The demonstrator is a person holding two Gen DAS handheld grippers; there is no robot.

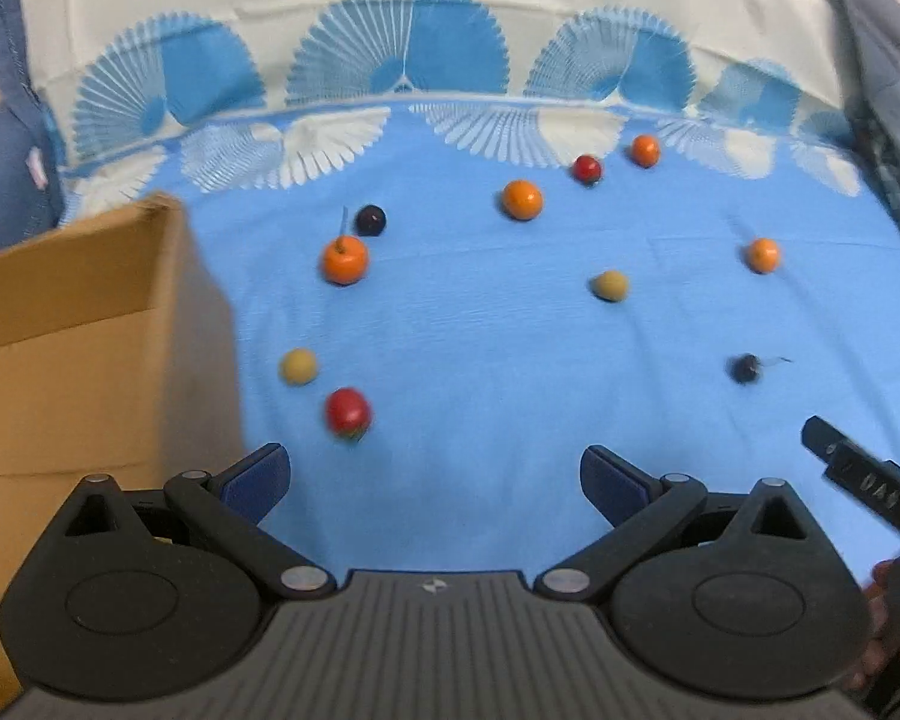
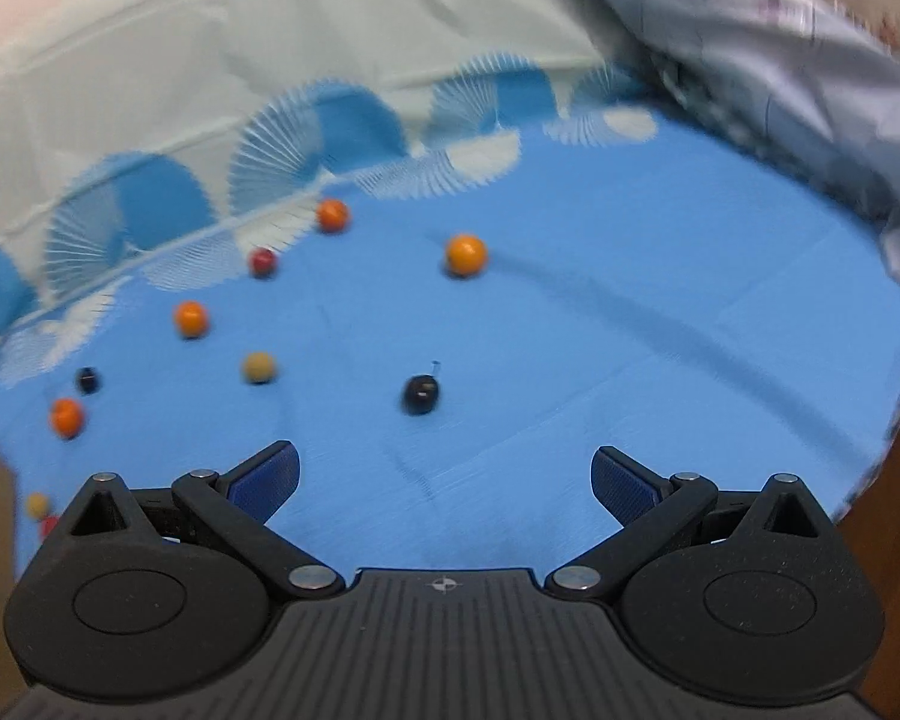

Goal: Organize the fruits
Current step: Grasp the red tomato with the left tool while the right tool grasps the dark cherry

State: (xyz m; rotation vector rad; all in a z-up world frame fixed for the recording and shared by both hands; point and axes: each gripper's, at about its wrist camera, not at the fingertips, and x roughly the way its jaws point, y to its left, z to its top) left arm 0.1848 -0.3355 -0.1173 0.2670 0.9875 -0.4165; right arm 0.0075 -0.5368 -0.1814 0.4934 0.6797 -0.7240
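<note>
Left wrist view: a brown cardboard box (image 1: 78, 324) fills the left edge; small round orange, red, tan and dark fruits (image 1: 345, 261) lie scattered mid-frame on the blue patterned cloth (image 1: 480, 360). Left tongs (image 1: 435, 480) gape wide, empty. Right wrist view: right tongs (image 2: 444, 480) likewise wide, empty.

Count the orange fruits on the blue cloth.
4, all in the left wrist view: one by the dark fruit, one mid-cloth, one farthest back, one far right. The box could hide more.
</note>
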